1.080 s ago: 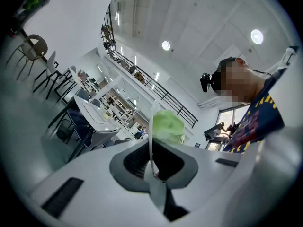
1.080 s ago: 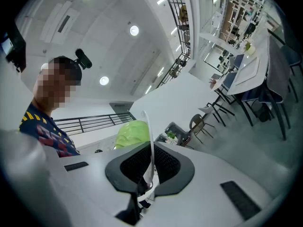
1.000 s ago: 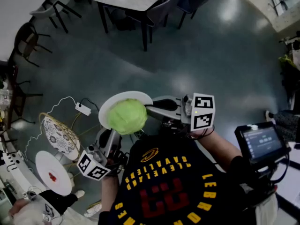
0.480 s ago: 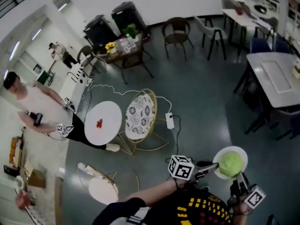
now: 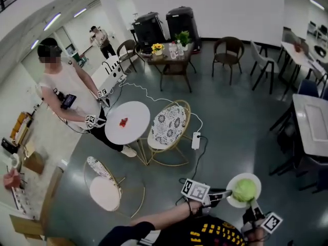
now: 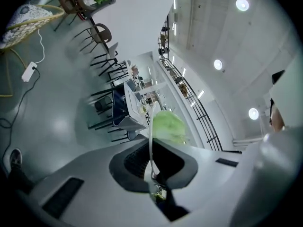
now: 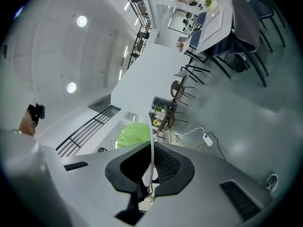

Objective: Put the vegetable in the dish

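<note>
A: Where is the cabbage (image 5: 244,189)?

B: It sits on the white plate (image 5: 231,201), which is held in the air over the grey floor (image 5: 230,117), low at the right of the head view.

A: What holds the plate?

B: 2 grippers. The left gripper (image 5: 224,194) is clamped on the rim from the left side. In the left gripper view its jaws pinch the thin white edge, seen edge-on, with the green head just beyond.

A: And the other?

B: The right gripper (image 5: 252,208) grips the rim on the side nearest the person. Its own view shows both jaws pressed against the edge and the cabbage to the left of it.

A: Anything else around?

B: Well apart, a round white desk (image 5: 130,129) carries 1 small red thing (image 5: 123,121), a patterned chair (image 5: 168,127) stands just beside it, and a person (image 5: 66,94) stands at its far side.
</note>
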`<action>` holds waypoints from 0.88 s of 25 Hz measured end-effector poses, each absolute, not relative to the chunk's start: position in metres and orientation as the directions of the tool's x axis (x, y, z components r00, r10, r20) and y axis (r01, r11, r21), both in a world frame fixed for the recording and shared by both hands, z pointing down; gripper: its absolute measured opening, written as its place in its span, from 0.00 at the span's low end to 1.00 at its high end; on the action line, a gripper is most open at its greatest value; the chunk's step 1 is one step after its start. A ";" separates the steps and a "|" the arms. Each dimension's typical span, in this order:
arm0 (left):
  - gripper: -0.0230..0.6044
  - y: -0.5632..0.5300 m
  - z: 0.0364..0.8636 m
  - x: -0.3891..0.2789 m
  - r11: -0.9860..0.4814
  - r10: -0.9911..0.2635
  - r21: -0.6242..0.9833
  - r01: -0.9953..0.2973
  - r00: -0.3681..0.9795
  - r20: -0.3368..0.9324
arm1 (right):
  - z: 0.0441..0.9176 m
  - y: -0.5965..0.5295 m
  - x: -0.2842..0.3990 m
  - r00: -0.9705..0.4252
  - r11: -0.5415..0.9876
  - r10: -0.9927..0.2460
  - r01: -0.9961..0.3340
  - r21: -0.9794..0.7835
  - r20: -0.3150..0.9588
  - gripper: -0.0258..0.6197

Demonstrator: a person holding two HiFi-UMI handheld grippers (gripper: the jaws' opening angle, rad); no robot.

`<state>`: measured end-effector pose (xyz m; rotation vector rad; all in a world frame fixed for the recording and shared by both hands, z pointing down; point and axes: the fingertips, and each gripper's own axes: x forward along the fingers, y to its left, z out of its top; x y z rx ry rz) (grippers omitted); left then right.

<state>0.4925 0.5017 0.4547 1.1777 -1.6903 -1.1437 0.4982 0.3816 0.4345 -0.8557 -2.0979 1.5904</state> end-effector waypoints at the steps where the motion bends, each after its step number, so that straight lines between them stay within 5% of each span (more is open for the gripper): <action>1: 0.06 0.501 0.454 0.492 0.174 -0.951 0.952 -0.252 -0.294 0.096 | 0.435 0.382 0.496 -0.736 0.164 0.672 0.247 -0.955 -0.075 0.07; 9: 0.06 0.479 0.480 0.478 0.216 -0.935 0.953 -0.213 -0.328 0.138 | 0.447 0.386 0.473 -0.670 0.091 0.733 0.261 -0.961 -0.113 0.07; 22: 0.06 0.445 0.510 0.318 0.144 -0.981 0.946 -0.291 -0.166 0.098 | 0.516 0.323 0.339 -0.790 0.389 0.607 0.198 -0.900 0.089 0.07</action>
